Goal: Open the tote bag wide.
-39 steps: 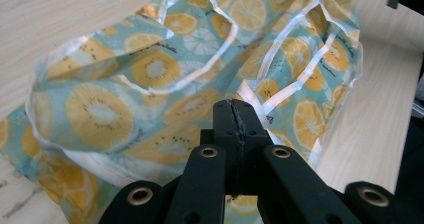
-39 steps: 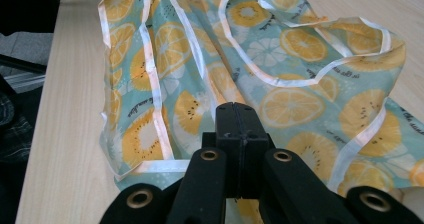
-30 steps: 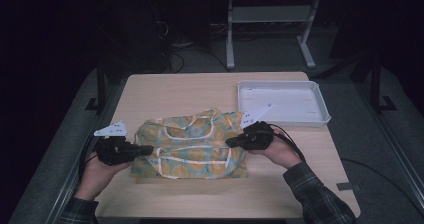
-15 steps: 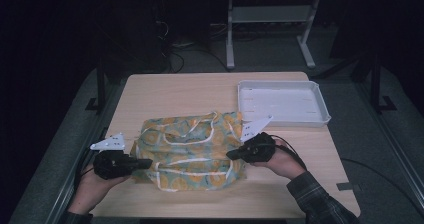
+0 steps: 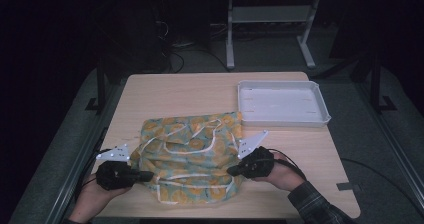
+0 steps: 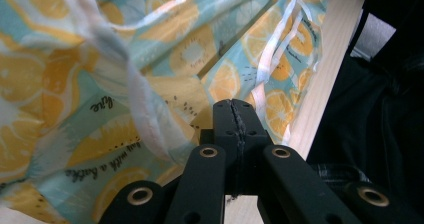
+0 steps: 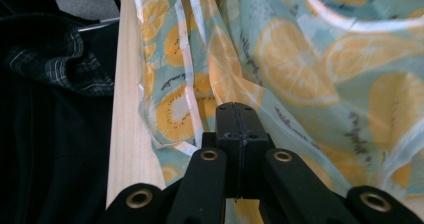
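High view: the left tool [image 5: 145, 175] and the right tool [image 5: 234, 170] face each other across the orange-print cloth [image 5: 192, 156], which lies crumpled on the tabletop [image 5: 180, 91] between them. Each tool has its jaws pressed together at the cloth's near side edges; whether fabric is pinched there cannot be told. A white tray [image 5: 282, 103] sits beyond the right tool, apart from the cloth.
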Available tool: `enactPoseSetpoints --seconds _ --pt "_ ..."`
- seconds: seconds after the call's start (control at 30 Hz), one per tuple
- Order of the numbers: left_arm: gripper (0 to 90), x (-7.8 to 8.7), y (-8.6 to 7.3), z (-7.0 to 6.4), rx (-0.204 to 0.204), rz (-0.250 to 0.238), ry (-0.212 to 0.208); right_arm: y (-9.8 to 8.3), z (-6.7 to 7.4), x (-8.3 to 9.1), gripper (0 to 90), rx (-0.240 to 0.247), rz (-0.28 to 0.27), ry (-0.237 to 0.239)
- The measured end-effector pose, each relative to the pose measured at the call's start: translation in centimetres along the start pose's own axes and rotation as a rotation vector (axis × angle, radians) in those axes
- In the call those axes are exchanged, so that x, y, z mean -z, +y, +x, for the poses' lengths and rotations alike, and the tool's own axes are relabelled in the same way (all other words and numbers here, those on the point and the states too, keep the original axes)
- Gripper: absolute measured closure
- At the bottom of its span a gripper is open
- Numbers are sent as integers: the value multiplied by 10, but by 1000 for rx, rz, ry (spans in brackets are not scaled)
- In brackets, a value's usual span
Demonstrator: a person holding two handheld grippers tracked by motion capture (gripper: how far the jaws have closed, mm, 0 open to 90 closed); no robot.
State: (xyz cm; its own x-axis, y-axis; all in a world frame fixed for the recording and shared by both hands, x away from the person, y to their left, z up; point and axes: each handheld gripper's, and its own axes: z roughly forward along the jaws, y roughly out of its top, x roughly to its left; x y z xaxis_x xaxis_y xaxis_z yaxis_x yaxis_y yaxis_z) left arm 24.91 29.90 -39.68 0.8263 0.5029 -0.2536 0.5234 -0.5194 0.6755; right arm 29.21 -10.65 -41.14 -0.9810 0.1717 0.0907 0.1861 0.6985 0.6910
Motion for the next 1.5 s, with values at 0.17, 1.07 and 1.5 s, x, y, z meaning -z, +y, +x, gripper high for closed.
enactPoseSetpoints --seconds 0.17,1.07,1.5 --pt "897 -12 -7 1 1 69 0 -7 4 -11 895 -1 46 19" --pt "894 -36 -15 4 10 186 5 26 2 -3 611 -46 -72 36" --pt "894 -35 -15 5 4 187 -1 63 -10 -41 541 13 -70 10"
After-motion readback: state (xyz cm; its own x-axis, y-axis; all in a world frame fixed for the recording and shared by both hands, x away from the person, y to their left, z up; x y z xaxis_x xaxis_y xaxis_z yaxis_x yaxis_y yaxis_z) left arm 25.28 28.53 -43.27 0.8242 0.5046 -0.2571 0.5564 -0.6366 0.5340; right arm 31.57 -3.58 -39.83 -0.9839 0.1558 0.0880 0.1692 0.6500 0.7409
